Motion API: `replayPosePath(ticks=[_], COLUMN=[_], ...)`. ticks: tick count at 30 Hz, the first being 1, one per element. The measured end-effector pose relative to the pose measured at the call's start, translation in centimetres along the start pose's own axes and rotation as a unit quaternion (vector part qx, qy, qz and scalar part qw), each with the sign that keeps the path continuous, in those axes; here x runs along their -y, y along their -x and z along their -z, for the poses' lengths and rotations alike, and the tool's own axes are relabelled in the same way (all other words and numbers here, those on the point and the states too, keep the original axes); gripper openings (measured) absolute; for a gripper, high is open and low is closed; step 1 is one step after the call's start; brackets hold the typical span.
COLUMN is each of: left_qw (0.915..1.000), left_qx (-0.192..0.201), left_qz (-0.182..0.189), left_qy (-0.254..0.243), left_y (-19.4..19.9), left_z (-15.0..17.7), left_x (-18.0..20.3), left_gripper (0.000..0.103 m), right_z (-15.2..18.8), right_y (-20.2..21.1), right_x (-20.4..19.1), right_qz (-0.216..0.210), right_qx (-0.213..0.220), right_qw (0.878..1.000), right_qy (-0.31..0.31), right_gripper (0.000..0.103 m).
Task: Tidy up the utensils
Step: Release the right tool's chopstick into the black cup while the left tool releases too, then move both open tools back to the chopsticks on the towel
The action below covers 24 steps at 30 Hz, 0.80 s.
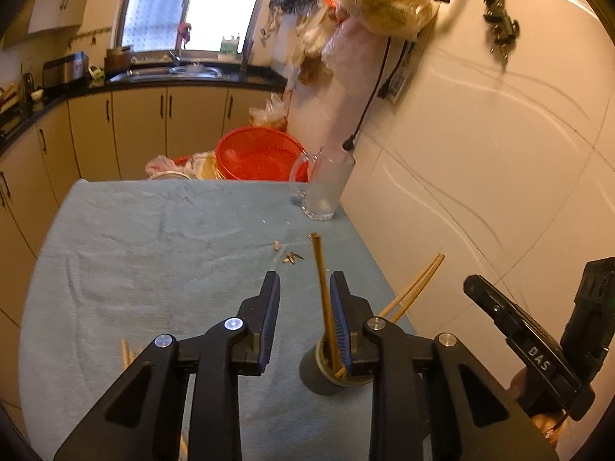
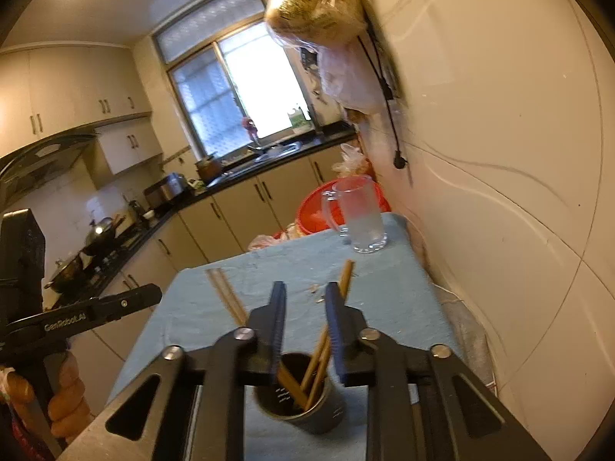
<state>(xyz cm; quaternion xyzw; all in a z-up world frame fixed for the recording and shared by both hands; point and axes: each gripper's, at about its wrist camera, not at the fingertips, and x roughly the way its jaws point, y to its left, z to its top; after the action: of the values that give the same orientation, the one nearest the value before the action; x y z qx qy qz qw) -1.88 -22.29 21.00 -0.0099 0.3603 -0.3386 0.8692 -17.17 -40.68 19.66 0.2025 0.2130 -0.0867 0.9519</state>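
Bamboo chopsticks (image 2: 319,361) lean loosely in the dark cup (image 2: 300,403); both my left fingers (image 1: 303,307) and right fingers (image 2: 305,319) are spread, pinching nothing. Brushing one could tip the cup.

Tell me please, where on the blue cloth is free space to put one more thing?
The wide middle and left of the blue cloth, between the glass mug and the dark cup, is bare. It is crowded around the cup, its chopsticks and the small scraps.

I see tan wooden chopsticks (image 2: 315,361) in a dark grey cylindrical cup (image 2: 307,411), a pale blue tablecloth (image 1: 153,238), and a red plastic basin (image 1: 261,153).
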Motion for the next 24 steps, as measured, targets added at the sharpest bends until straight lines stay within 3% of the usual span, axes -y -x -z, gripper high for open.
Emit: replayPosePath(ticks=[3, 6, 12, 18, 24], left_qw=[0.9997, 0.9993, 0.9971, 0.9901, 0.9753], left_qx=[0.016, 0.023, 0.017, -0.024, -0.072], left_qz=[-0.016, -0.029, -0.063, -0.102, -0.132], left_qy=[0.005, 0.011, 0.039, 0.093, 0.161], left_y=[2.0, 3.5, 5.6, 5.7, 5.0], left_z=[1.0, 2.2, 5.5, 9.5, 14.1], left_x=[-1.0, -2.2, -6.3, -12.3, -18.8], left_gripper=[0.037, 0.037, 0.04, 0.041, 0.041], right_z=[0.7, 2.0, 6.2, 10.4, 12.9], right_y=[1.0, 1.4, 0.2, -3.2, -7.1], right_x=[-1.3, -3.1, -7.2, -10.2, -11.5], right_qz=[-0.015, -0.037, -0.072, -0.097, -0.089], right_qx=[0.001, -0.013, -0.072, -0.146, -0.22], right_qw=[1.0, 0.999, 0.992, 0.98, 0.968], right_qy=[0.012, 0.031, 0.075, 0.091, 0.077], right_gripper=[0.034, 0.041, 0.043, 0.043, 0.039])
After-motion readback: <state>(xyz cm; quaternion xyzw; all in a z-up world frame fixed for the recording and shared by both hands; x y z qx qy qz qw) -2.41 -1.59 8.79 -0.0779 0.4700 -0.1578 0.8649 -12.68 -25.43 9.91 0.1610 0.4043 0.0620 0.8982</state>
